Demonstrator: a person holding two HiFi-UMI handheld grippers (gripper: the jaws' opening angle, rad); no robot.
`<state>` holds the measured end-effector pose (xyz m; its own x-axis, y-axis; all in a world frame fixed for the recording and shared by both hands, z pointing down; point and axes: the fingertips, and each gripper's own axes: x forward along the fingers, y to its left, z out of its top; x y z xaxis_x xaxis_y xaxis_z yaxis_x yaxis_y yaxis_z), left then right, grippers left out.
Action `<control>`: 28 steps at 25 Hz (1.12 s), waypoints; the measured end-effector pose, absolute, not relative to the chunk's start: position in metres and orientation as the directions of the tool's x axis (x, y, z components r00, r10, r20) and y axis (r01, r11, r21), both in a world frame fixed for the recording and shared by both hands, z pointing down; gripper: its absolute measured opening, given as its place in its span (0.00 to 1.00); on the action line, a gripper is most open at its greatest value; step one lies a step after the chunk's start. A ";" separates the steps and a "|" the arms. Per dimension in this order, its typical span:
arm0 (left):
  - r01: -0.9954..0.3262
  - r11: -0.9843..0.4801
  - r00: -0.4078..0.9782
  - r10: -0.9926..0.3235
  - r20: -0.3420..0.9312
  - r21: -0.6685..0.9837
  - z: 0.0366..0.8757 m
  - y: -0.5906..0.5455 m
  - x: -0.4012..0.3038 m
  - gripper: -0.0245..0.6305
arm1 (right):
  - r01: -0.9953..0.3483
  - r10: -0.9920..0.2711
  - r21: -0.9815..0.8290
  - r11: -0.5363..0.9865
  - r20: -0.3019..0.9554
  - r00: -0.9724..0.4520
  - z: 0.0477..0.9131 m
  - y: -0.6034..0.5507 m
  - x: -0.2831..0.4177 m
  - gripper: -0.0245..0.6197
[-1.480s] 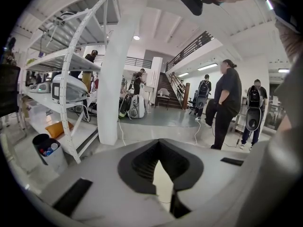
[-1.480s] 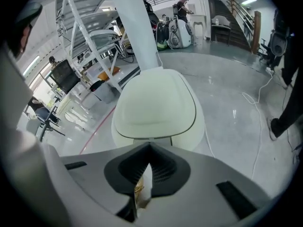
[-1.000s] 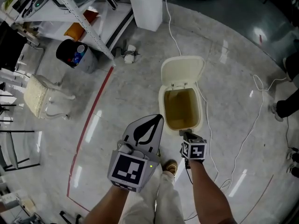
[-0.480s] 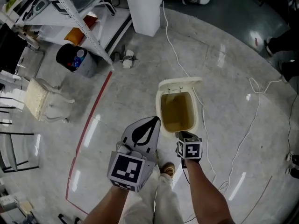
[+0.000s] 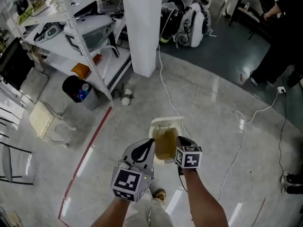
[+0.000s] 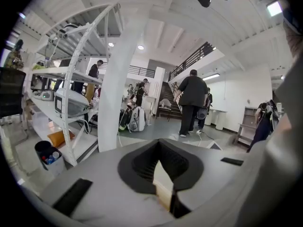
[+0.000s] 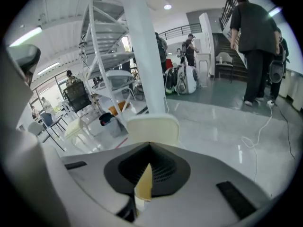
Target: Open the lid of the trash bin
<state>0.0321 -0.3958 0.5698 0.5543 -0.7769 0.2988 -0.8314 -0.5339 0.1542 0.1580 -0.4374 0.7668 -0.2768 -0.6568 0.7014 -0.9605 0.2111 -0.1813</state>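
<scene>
A cream trash bin (image 5: pixel 165 144) stands on the floor just ahead of me, its inside showing. Its lid (image 5: pixel 166 122) is raised behind the opening, and in the right gripper view the lid (image 7: pixel 152 128) rises just beyond the jaws. My left gripper (image 5: pixel 146 144) is shut and empty, its tip beside the bin's left wall. My right gripper (image 5: pixel 182 141) is also shut and empty, at the bin's right rim. In the left gripper view the left gripper (image 6: pixel 159 146) points toward the white pillar (image 6: pixel 118 89). The right gripper (image 7: pixel 150 148) holds nothing.
A white pillar (image 5: pixel 140 27) and a metal shelf rack (image 5: pixel 71 27) stand beyond the bin. A black bucket (image 5: pixel 77 89) and a cream chair (image 5: pixel 44 120) are at the left. White cables (image 5: pixel 165 91) cross the floor. A person (image 5: pixel 284 27) stands at the far right.
The head view has lifted and drawn back, so the bin looks smaller and sits right at both gripper tips. The lid stays open and both grippers stay shut.
</scene>
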 end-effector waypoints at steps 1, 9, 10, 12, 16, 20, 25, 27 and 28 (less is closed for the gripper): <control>-0.832 -0.536 0.554 -0.781 0.288 0.146 0.557 -0.396 0.034 0.04 | -0.960 -0.680 -0.178 0.215 0.678 -0.278 0.745 -0.446 0.160 0.09; -0.837 -0.539 0.546 -0.809 0.218 0.098 0.462 -0.373 0.049 0.04 | -0.948 -0.817 -0.117 0.296 0.483 -0.315 0.579 -0.458 0.165 0.09; -0.837 -0.539 0.547 -0.810 0.211 0.096 0.452 -0.368 0.052 0.04 | -0.948 -0.835 -0.121 0.294 0.451 -0.316 0.558 -0.452 0.168 0.09; -0.834 -0.544 0.552 -0.812 0.192 0.097 0.431 -0.359 0.056 0.04 | -0.949 -0.869 -0.120 0.292 0.382 -0.315 0.515 -0.441 0.175 0.09; -0.811 -0.577 0.585 -0.793 0.170 0.099 0.398 -0.336 0.067 0.04 | -0.954 -0.921 -0.097 0.285 0.249 -0.300 0.436 -0.411 0.187 0.09; -0.787 -0.607 0.617 -0.773 0.150 0.110 0.381 -0.318 0.071 0.04 | -0.958 -0.948 -0.052 0.282 0.135 -0.287 0.376 -0.377 0.192 0.09; -0.766 -0.632 0.643 -0.757 0.115 0.118 0.362 -0.301 0.069 0.04 | -0.954 -0.953 -0.046 0.297 0.052 -0.299 0.332 -0.333 0.190 0.09; -0.756 -0.645 0.655 -0.749 0.103 0.113 0.356 -0.297 0.066 0.04 | -0.948 -0.948 -0.040 0.316 0.032 -0.318 0.323 -0.317 0.183 0.09; -0.751 -0.652 0.660 -0.744 0.098 0.109 0.352 -0.295 0.065 0.04 | -0.945 -0.945 -0.040 0.326 0.024 -0.327 0.319 -0.309 0.179 0.09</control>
